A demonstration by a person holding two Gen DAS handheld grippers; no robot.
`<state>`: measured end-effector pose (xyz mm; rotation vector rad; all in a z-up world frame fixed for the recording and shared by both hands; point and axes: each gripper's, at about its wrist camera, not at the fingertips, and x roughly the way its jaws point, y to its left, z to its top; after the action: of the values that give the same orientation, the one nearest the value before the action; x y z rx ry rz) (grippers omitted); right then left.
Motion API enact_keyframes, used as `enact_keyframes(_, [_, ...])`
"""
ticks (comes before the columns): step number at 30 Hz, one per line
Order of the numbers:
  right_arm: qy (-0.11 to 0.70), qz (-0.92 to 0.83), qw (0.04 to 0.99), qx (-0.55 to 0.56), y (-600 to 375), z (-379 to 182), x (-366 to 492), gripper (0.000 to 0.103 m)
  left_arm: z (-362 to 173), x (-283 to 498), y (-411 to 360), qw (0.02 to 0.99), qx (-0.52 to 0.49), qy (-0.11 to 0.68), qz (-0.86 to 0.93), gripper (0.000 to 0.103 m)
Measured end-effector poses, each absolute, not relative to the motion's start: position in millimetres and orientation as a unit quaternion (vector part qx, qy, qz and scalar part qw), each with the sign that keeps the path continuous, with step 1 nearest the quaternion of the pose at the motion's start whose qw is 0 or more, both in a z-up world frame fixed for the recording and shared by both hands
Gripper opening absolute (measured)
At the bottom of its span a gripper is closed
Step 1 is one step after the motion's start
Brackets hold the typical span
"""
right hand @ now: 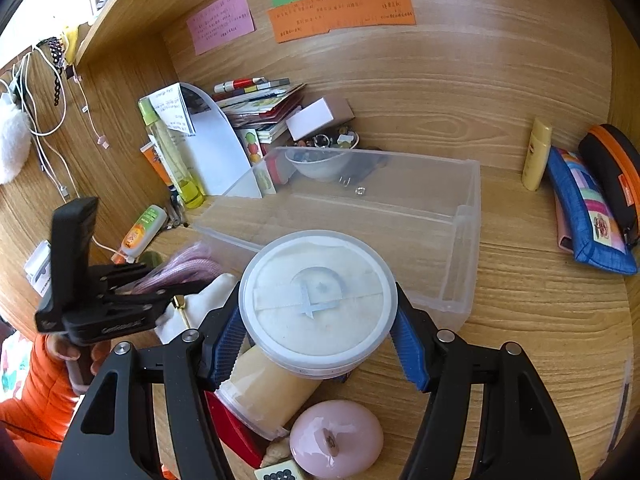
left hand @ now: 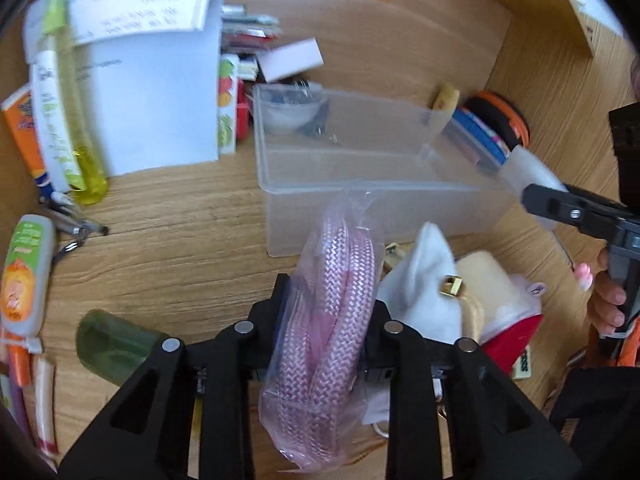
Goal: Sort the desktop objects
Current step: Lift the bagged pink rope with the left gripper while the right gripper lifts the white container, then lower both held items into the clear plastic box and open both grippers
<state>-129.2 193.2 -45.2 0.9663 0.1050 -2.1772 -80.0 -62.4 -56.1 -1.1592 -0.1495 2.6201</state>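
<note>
My left gripper [left hand: 330, 312] is shut on a pink braided cable in a clear bag [left hand: 336, 280], just in front of the clear plastic bin [left hand: 360, 184]. The bag's top leans against the bin's near wall. In the right wrist view the left gripper [right hand: 132, 292] is low at the left, with the pink cable [right hand: 180, 268] sticking out of it. My right gripper [right hand: 318, 320] is shut on a round clear tub with a white puff inside [right hand: 318, 300]. The blue pads [right hand: 228, 344] press its sides, and it is held over the bin's near edge [right hand: 460, 304]. The left wrist view has the right gripper [left hand: 560, 204] at the right edge.
A pile lies in front of the bin: a white cloth [left hand: 424, 280], a beige jar [right hand: 268, 392], a red item [left hand: 516, 340] and a pink round case [right hand: 336, 440]. Pencil cases [right hand: 588, 208] and a yellow bottle [right hand: 536, 156] sit at the right. Papers [left hand: 152, 92], bottles and books stand at the left back.
</note>
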Motion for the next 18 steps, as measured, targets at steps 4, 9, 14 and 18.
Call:
enact_keyframes(4, [0.041, -0.849, 0.375, 0.370, 189.5, -41.4, -131.4, 0.062, -35.9, -69.0, -72.5, 0.134, -0.370, -0.076, 0.916, 0.027])
enact_keyframes(9, [0.044, -0.853, 0.381, 0.354, 184.6, -33.4, -131.7, 0.062, -5.4, -67.3, -77.1, 0.140, -0.334, -0.088, 0.928, 0.027])
enact_keyframes(14, [0.047, -0.859, 0.378, 0.341, 180.6, -25.3, -137.7, 0.062, 11.3, -77.0, -75.8, 0.149, -0.317, -0.096, 0.932, 0.027])
enact_keyframes(18, [0.053, -0.862, 0.372, 0.339, 177.0, -23.2, -145.5, 0.062, 14.4, -92.4, -70.3, 0.152, -0.317, -0.109, 0.930, 0.027])
